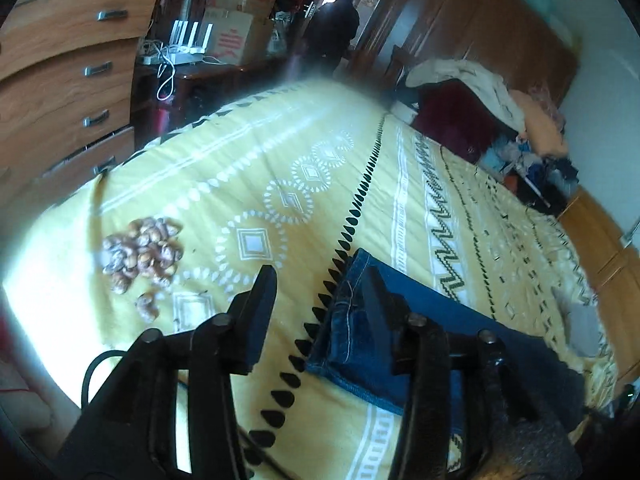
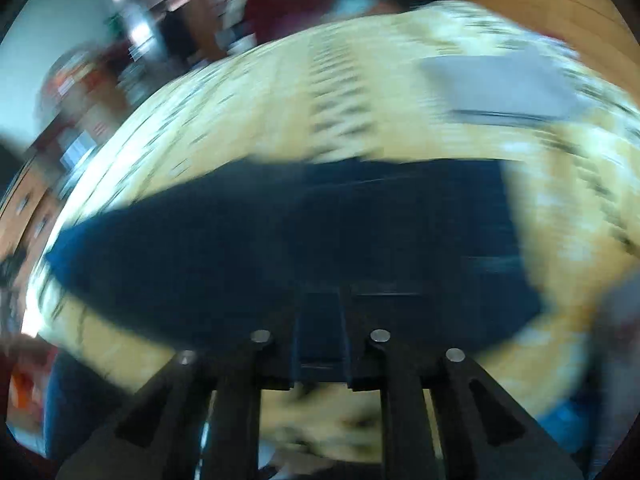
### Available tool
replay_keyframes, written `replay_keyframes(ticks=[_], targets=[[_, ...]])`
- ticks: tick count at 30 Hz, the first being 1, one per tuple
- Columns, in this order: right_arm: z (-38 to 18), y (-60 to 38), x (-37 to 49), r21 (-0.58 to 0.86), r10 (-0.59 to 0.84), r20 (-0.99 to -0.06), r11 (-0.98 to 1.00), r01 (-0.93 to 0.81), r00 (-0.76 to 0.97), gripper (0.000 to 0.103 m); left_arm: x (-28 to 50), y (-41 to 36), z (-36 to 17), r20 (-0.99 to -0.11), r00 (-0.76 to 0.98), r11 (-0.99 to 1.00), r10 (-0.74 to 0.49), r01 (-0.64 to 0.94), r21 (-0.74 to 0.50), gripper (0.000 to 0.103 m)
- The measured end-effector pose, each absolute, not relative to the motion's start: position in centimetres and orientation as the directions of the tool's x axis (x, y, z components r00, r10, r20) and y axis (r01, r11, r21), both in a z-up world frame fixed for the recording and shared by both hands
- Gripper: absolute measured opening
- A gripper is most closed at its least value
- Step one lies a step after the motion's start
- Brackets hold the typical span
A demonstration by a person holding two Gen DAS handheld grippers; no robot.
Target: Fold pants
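Observation:
Dark blue jeans lie flat on a yellow patterned blanket, one hem end pointing away from me. My left gripper stands open over that hem. Its right finger lies above the denim and its left finger is over bare blanket, so neither pad presses the cloth. The right wrist view is heavily blurred. There the jeans stretch across the blanket, and my right gripper hovers at their near edge with its jaws a narrow gap apart, blue cloth showing through the gap.
A heap of brown shells sits on the blanket to the left. A wooden dresser stands beyond the bed's left side, and a clothes pile at its far right. A folded grey cloth lies past the jeans. A person stands in the doorway.

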State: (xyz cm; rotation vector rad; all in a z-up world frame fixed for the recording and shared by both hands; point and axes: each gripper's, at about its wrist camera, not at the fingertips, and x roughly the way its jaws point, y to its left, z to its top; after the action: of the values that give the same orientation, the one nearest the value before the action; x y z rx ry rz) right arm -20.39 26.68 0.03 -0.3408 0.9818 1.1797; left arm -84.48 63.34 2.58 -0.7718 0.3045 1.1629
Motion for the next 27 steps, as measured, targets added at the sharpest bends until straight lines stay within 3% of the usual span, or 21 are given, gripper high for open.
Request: replay_keyframes(ticks=[5, 8, 13, 21, 27], targets=[[-0.4, 38.2, -34.3, 0.253, 0.607, -0.778, 0.067, -0.965, -0.162, 0.025, -84.9, 62.0, 0.4, -0.601, 0.490, 0.191, 0.632, -0.850, -0.491, 0.049], [-0.2, 44.6, -42.8, 0.275, 0.582, -0.762, -0.108, -0.955, -0.285, 0.034, -83.9, 61.9, -1.1, -0.612, 0.545, 0.208, 0.574, -0.819, -0.535, 0.049], [0.2, 53.0, -54.1, 0.250, 0.521, -0.762, -0.311, -0.917, -0.385, 0.036, -83.1, 63.1, -1.8, -0.586, 0.603, 0.189, 0.541, -0.766, -0.614, 0.049], [-1.4, 59.4, -63.9, 0.164, 0.478, -0.790, -0.439, -0.883, -0.384, 0.036, -82.4, 63.4, -2.3, -0.592, 0.654, 0.236, 0.472, -0.740, -0.630, 0.049], [-3.0, 61.7, -67.5, 0.040, 0.531, -0.796, -0.432, -0.901, -0.290, 0.036, -82.9, 62.9, -2.5, -0.572, 0.675, 0.252, 0.467, -0.721, -0.646, 0.051]])
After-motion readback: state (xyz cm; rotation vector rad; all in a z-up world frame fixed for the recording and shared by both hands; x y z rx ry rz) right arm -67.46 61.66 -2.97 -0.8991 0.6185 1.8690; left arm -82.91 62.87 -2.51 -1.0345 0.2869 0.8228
